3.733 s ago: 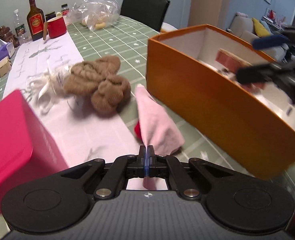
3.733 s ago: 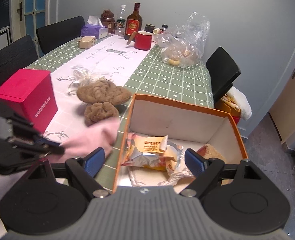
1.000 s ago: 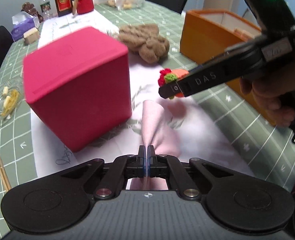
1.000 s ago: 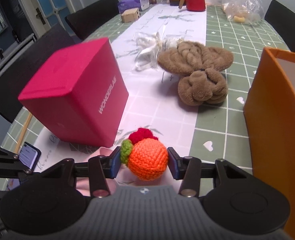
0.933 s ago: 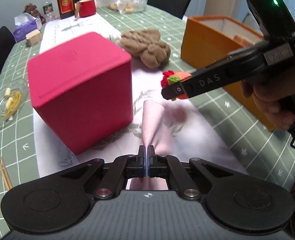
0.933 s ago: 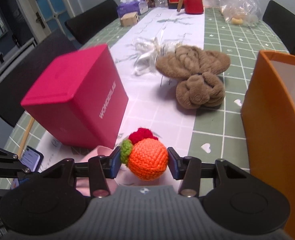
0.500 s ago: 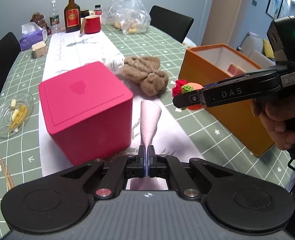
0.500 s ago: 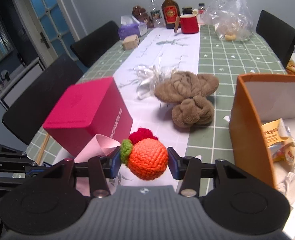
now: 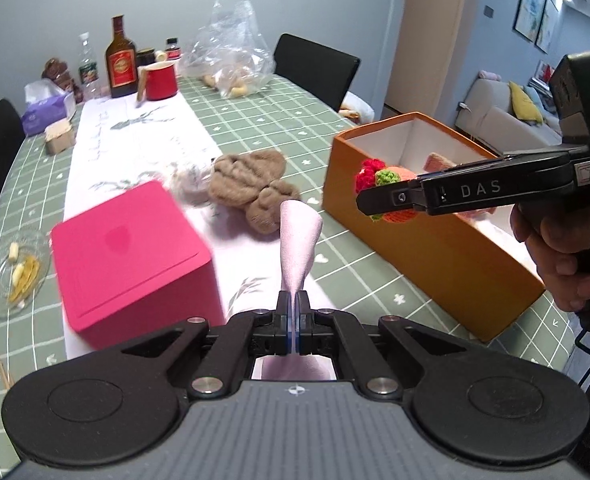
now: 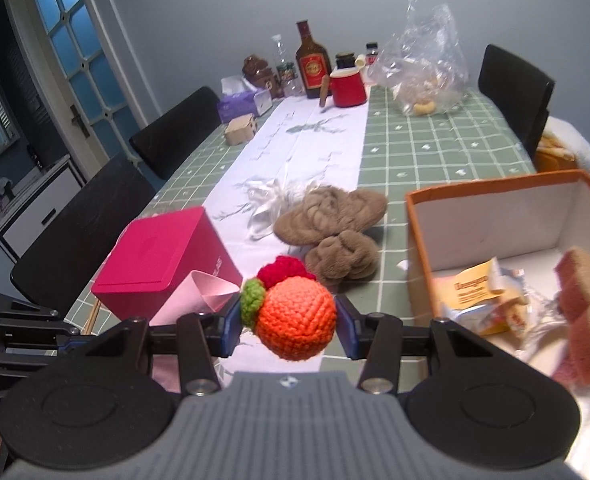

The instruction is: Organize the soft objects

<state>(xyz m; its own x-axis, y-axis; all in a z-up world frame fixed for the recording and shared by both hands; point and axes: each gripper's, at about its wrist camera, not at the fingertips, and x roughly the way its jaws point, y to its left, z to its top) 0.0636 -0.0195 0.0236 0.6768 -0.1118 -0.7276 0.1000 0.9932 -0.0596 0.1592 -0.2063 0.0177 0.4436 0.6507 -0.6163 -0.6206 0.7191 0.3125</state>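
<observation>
Above the green-checked table [image 9: 255, 120], with the orange box [image 9: 435, 248] at my two o'clock, my left gripper [image 9: 293, 322] pinches shut on a limp, light pink cloth [image 9: 299, 240] pointing twelve o'clock, while my right gripper [image 10: 291, 326] clamps across a squashy, light crocheted orange ball [image 10: 297, 322], leaf at ten o'clock.

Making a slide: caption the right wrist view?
Right gripper holds a crocheted orange above the table, beside the open orange box.

Ahead-left of the right gripper [image 10: 288, 326] stood the pink box [image 10: 163, 258]. The brown towel [image 10: 335, 216] lay ahead. Ahead-right, the orange box [image 10: 419, 248] gaped open-topped.
</observation>
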